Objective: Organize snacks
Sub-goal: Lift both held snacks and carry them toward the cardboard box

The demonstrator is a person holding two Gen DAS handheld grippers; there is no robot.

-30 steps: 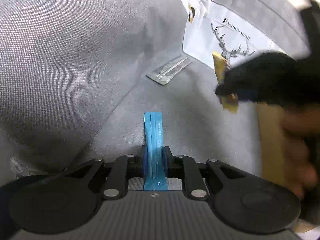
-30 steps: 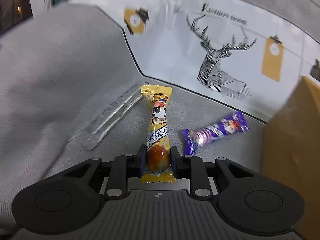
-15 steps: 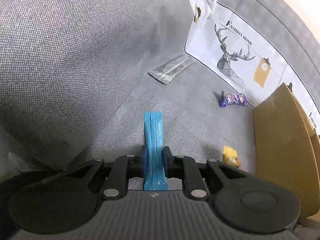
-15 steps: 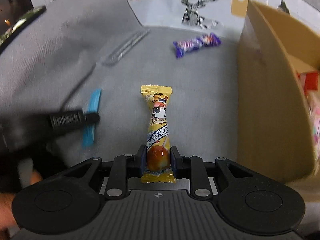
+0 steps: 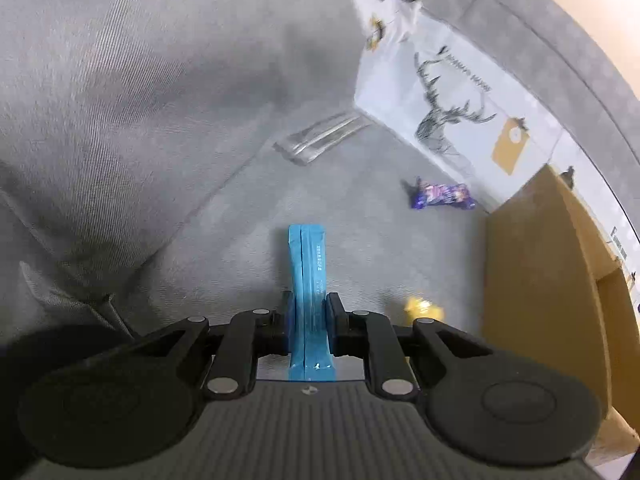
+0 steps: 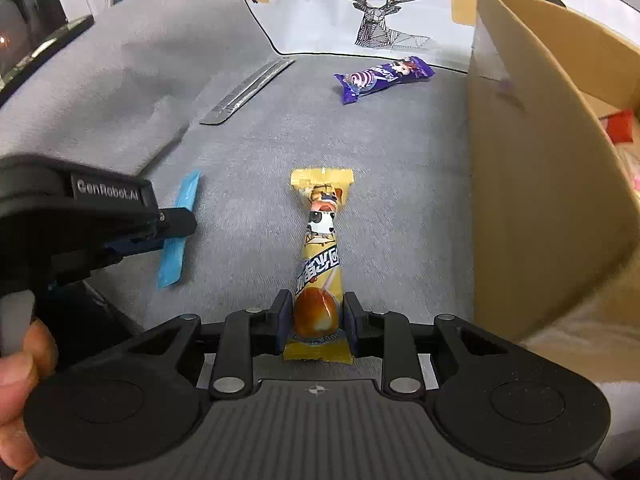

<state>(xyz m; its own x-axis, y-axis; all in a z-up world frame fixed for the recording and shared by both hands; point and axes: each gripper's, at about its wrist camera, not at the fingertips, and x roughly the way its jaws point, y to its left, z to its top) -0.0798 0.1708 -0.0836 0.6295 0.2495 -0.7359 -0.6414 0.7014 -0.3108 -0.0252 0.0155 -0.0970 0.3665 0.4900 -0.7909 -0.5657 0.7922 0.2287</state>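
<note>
My left gripper is shut on a thin blue snack packet and holds it above the grey sofa seat; the packet also shows in the right wrist view, with the left gripper at the left. My right gripper is shut on a yellow lollipop packet, held above the seat beside the open cardboard box. The yellow packet's tip shows in the left wrist view, left of the box.
A purple candy bar and a clear plastic wrapper lie on the seat towards the back. A white cushion with a deer print leans behind them. The sofa arm rises at the left. The box holds red packets.
My right gripper has pulled back from the cushion with the yellow packet, towards the box. My left gripper still holds the blue packet and has shifted only slightly.
</note>
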